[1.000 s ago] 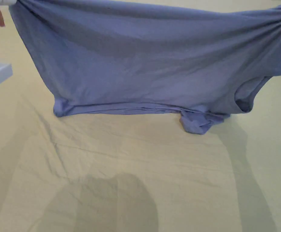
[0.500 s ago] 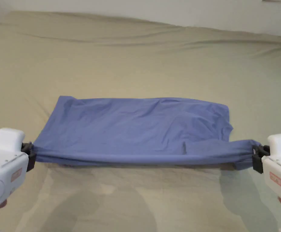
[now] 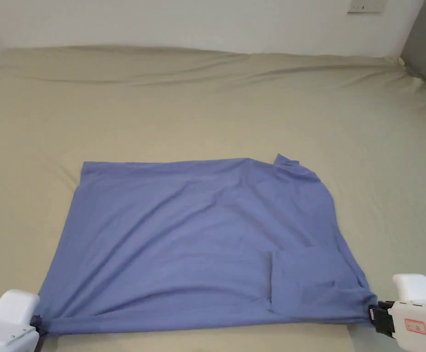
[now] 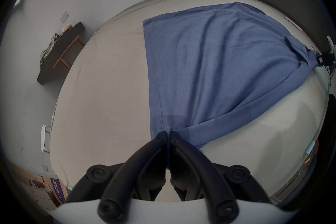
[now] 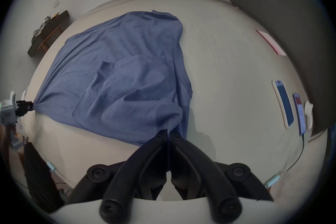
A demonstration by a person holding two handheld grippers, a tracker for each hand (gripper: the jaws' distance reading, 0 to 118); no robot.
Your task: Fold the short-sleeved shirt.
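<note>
Fabric of the blue short-sleeved shirt (image 3: 184,238) lies spread on the beige bed sheet (image 3: 207,101), its far edge flat toward the wall and its near edge drawn taut along the sheet's near side. The left gripper (image 4: 168,134) has its jaws closed tight on the shirt's near-left corner, beside a stitched hem; the right gripper (image 5: 168,134) is likewise clamped on the bunched near-right corner, where a sleeve (image 3: 315,279) lies folded over the body of the shirt. In the head view both grippers sit at the shirt's two near corners, left (image 3: 37,322) and right (image 3: 373,316). The cloth looks light, thin and limp: it sags and creases between the two grips and will not keep a shape unaided, so it probably needs tension from both sides to lie smooth. Corners and hems appear the best places to take hold, since the doubled, stitched cloth there gives the jaws more to bite on. A loose pinch on a single layer could slip out. The fold itself looks not yet begun.
</note>
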